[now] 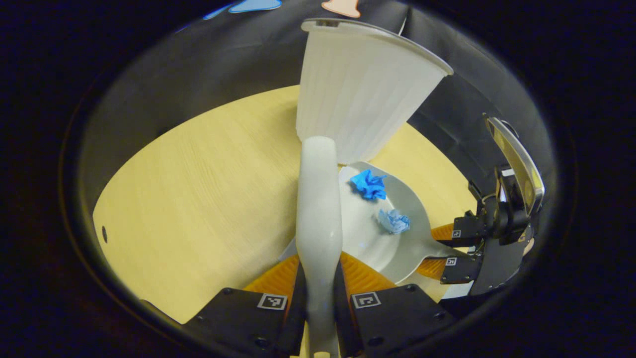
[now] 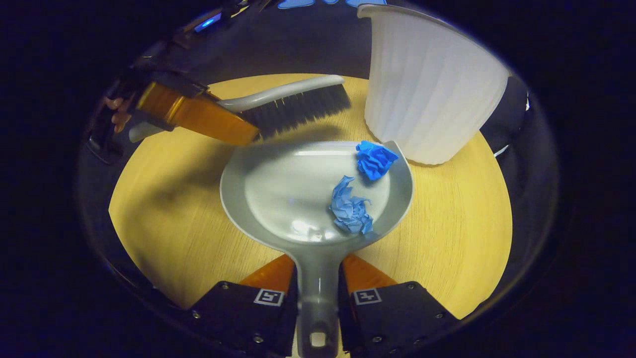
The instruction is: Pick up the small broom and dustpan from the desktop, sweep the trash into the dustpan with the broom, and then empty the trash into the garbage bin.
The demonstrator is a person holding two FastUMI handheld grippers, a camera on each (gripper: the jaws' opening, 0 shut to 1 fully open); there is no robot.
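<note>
right gripper (image 2: 318,278) clamps dustpan (image 2: 278,199) handle, two paper wads (image 2: 351,206) inside, lower centre; left gripper (image 1: 319,278) clamps broom (image 1: 318,209).

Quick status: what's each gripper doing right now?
Left gripper: shut on the broom handle.
Right gripper: shut on the dustpan handle.

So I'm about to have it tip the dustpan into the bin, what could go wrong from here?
The darker blue paper wad lies at the open lip of the dustpan; a forward tilt may drop it on the table. The bin stands close, so lifting the pan may knock it.
</note>
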